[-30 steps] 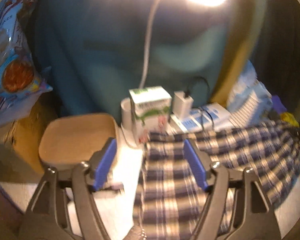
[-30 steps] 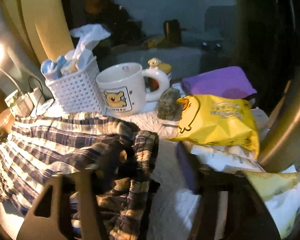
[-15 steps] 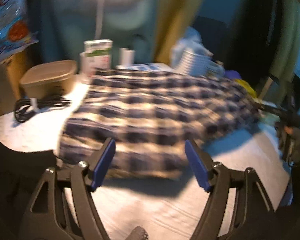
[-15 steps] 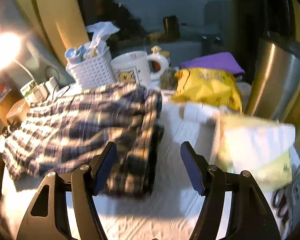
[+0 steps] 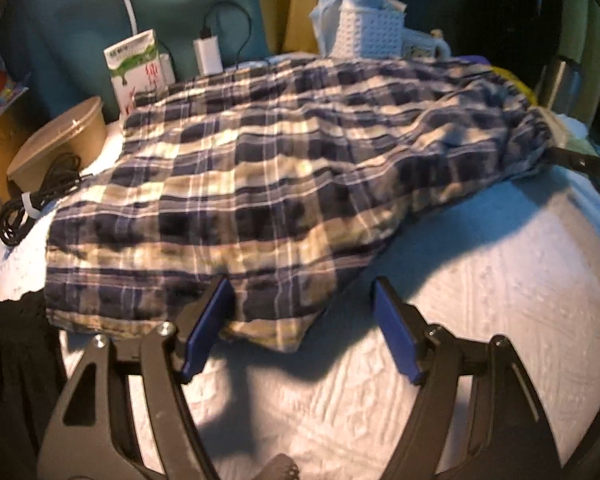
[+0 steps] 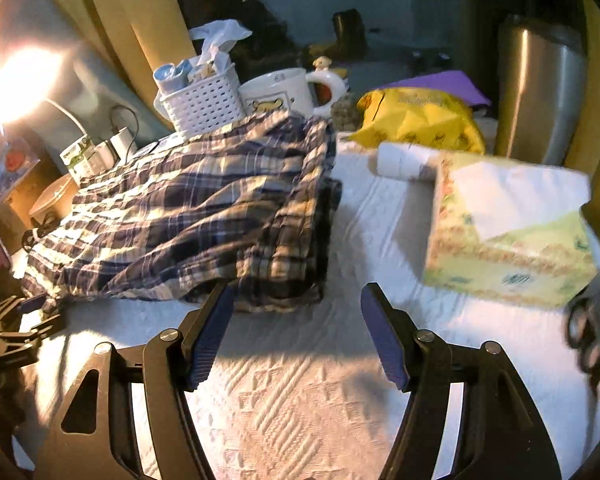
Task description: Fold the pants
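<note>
White quilted cloth (image 5: 480,280), plaid pants (image 5: 268,184) just beyond both spread grippers, left gripper (image 5: 302,332), right gripper (image 6: 296,330)

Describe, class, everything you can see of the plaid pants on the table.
The pants are soft woven cloth in a navy, cream and white check. They lie folded over in layers, rumpled and wrinkled, on the white textured cloth covering the table. One end shows stacked folded edges. Neither gripper holds them: the left gripper and the right gripper are open at the near edge. A white basket stands behind.
</note>
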Demonstrator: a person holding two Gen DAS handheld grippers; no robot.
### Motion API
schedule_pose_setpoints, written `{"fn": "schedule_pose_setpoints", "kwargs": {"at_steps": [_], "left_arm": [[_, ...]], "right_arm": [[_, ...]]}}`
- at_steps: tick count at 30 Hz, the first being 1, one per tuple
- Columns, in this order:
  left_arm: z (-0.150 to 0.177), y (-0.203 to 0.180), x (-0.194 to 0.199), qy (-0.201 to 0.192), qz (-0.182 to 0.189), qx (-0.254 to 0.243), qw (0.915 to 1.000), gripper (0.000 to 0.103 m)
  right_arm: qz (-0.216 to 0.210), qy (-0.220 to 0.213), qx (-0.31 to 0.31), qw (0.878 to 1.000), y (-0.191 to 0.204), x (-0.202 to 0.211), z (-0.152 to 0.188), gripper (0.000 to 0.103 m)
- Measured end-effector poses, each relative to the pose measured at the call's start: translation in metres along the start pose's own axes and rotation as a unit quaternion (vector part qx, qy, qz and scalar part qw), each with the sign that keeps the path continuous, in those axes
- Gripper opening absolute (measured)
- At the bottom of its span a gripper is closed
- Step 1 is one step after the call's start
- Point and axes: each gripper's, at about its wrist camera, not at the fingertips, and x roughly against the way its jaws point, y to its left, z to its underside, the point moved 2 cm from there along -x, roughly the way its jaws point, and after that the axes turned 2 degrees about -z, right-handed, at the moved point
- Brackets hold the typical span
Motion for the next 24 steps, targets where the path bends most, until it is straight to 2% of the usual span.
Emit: {"fn": "schedule_pose_setpoints", "kwargs": {"at_steps": [5,9,10,11,12,13,14,15,17,20,24], "left_arm": [[-0.009,0.000,-0.007,-0.002,-0.008,-0.004,1.0000,0.073],[-0.017,0.003,-0.013,-0.002,-0.002,-0.005,1.0000,0.071],[-0.019,0.003,-0.013,-0.003,0.000,-0.008,1.0000,0.067],[-0.021,0.003,-0.014,-0.006,0.001,-0.012,0.9999,0.047],[-0.023,0.004,-0.014,-0.008,-0.003,-0.017,0.9998,0.035],[-0.024,0.003,-0.014,-0.006,-0.004,-0.024,0.9997,0.031],[-0.025,0.003,-0.013,-0.002,0.001,-0.029,0.9996,0.023],[-0.025,0.002,-0.012,0.002,0.005,-0.035,0.9994,0.016],[-0.024,0.001,-0.006,0.007,0.019,-0.045,0.9988,0.012],[-0.019,0.005,0.008,0.015,0.037,-0.034,0.9986,0.010],[-0.009,0.006,0.032,0.017,0.049,-0.024,0.9983,0.010]], "right_arm": [[-0.036,0.024,-0.017,0.999,0.000,-0.022,0.004,0.070],[-0.059,0.018,-0.032,0.998,0.002,-0.033,-0.005,0.070],[-0.064,0.017,-0.037,0.997,0.003,-0.036,-0.008,0.070],[-0.066,0.015,-0.039,0.997,0.003,-0.038,-0.010,0.070],[-0.068,0.013,-0.041,0.997,0.003,-0.041,-0.013,0.065],[-0.072,0.013,-0.043,0.996,0.003,-0.043,-0.015,0.055],[-0.080,0.015,-0.045,0.996,0.003,-0.046,-0.017,0.032],[-0.087,0.020,-0.046,0.995,0.003,-0.049,-0.018,0.032],[-0.072,0.009,-0.027,0.997,0.009,-0.046,-0.020,0.030],[-0.037,-0.015,0.034,0.999,0.025,-0.032,-0.021,0.029],[-0.040,-0.019,0.040,0.998,0.021,-0.017,-0.018,0.029]]}}
